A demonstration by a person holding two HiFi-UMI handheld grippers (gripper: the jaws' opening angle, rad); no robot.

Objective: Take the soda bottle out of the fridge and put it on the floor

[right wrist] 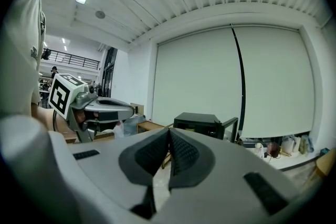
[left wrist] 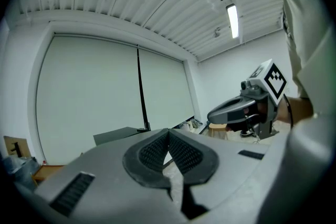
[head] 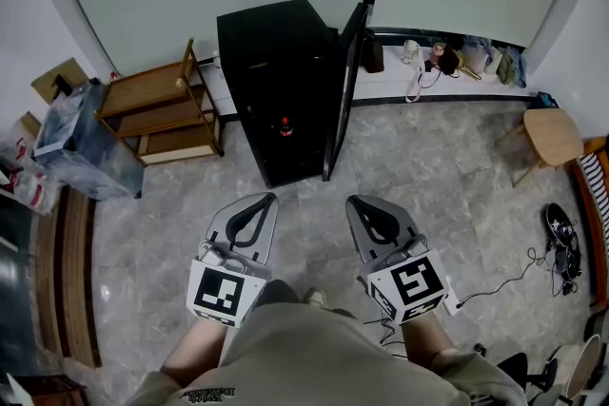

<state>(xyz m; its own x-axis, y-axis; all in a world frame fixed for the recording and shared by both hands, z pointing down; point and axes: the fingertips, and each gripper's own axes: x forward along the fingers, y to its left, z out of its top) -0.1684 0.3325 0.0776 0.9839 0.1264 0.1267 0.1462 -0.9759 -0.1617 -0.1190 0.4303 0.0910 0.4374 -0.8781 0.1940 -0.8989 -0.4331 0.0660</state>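
A black mini fridge stands on the floor by the far wall, its door swung open to the right. Inside, low down, a dark soda bottle with a red cap shows. My left gripper and right gripper are held side by side in front of the fridge, well short of it, both pointing at it. Both are shut with nothing between the pads. The left gripper view shows its shut jaws and the fridge top. In the right gripper view the shut jaws point toward the fridge.
A low wooden shelf stands left of the fridge, with a plastic-covered box beyond it. Small items line the wall ledge at the right. A wooden stool, shoes and a cable lie on the right.
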